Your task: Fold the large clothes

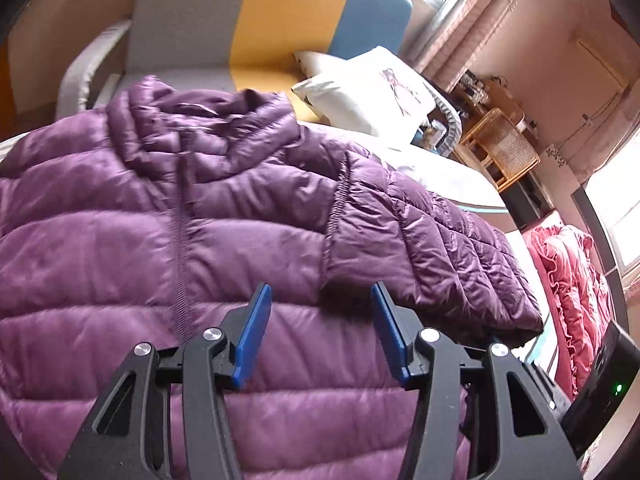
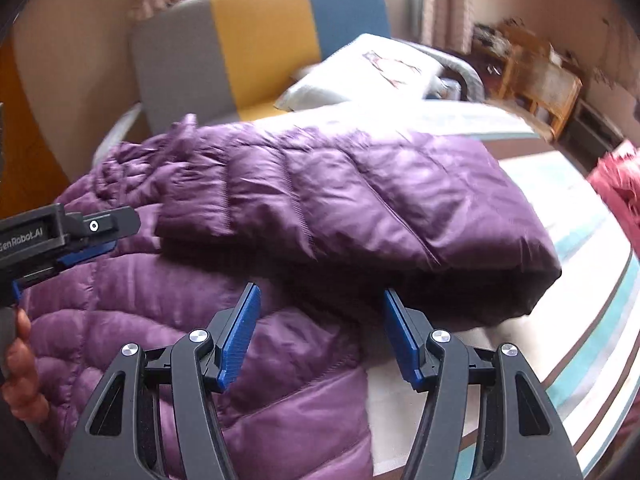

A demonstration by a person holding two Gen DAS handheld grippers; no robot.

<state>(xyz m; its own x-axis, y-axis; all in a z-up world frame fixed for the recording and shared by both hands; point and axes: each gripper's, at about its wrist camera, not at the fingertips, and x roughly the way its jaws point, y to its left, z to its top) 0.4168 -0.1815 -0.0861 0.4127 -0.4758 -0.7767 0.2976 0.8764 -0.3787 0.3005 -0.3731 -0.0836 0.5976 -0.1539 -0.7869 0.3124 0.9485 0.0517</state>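
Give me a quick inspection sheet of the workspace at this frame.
Surface: bed with a striped sheet.
Job's things: purple puffer jacket lies spread out, its sleeve folded over the body.
Clutter: white pillow at the headboard; red quilted bedding beside the bed.
Grippers: left gripper open above the jacket, nothing between the jaws; right gripper open, empty.
Cables: nothing seen.
Surroundings: grey, yellow and blue headboard; rattan stand; curtained window.

We're in a home bedroom: striped bed (image 2: 592, 320), pillow (image 1: 372, 88), padded headboard (image 1: 280, 16), curtains (image 1: 460, 28), rattan shelf (image 1: 500, 144).
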